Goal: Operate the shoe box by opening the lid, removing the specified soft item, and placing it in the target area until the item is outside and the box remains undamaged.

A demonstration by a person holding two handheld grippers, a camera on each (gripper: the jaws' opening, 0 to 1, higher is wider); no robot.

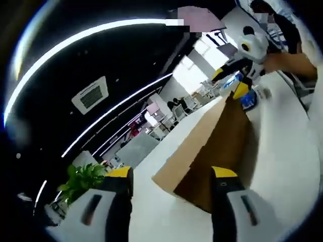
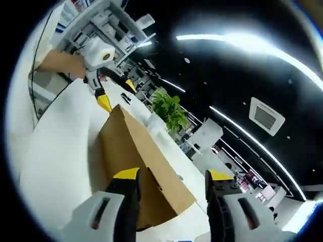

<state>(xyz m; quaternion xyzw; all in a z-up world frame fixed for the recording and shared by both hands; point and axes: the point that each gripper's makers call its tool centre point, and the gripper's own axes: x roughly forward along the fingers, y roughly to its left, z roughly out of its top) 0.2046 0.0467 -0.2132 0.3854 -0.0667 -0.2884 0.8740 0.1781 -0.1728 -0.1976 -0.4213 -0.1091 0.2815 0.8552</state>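
We see one brown shoe box [image 1: 212, 146] on the white counter [image 1: 282, 131], two hand-held grippers, left hand-held gripper [image 1: 171, 184] and right hand-held gripper [image 2: 169, 186] both spread apart, one potted plant [image 2: 169, 111] beyond the counter's far edge.

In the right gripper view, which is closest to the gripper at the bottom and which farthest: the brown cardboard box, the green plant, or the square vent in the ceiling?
1. Cardboard box: nearest, lying on the white table between the right gripper's jaws.
2. Green plant: farther, beyond the box's far end, near mid-view.
3. Ceiling vent: farthest, on the dark ceiling at the right of the view.
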